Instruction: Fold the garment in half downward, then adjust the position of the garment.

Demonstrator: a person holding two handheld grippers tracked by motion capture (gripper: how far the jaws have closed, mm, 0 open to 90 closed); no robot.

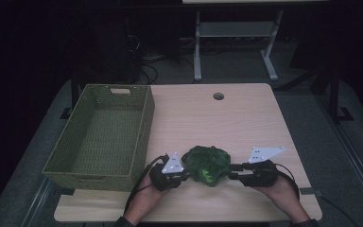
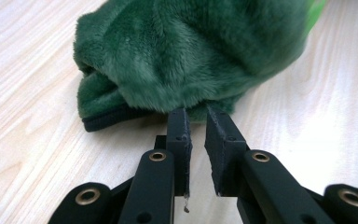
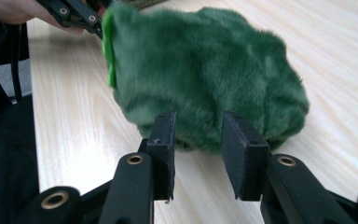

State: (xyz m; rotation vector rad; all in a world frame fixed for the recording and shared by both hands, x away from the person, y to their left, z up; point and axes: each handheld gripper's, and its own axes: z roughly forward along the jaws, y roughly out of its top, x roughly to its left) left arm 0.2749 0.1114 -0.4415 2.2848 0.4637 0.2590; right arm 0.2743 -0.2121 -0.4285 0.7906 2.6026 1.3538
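Note:
A dark green plush bundle [image 1: 207,164] with a bright green trim lies near the table's front edge. My left gripper [image 1: 185,174] sits at its left side. In the left gripper view the jaws stand a narrow gap apart, open, and the left gripper [image 2: 196,114] has its tips against the plush's [image 2: 191,51] lower edge, with bare table showing between them. My right gripper [image 1: 230,171] is at the bundle's right side. In the right gripper view the right gripper [image 3: 198,119] is open wider, its pads just short of the plush [image 3: 205,70].
A woven green basket [image 1: 144,137] with nothing in it stands on the table's left half. The wooden table [image 1: 208,118] has a cable hole [image 1: 218,96] at the back. A white desk frame [image 1: 197,47] stands on the floor behind.

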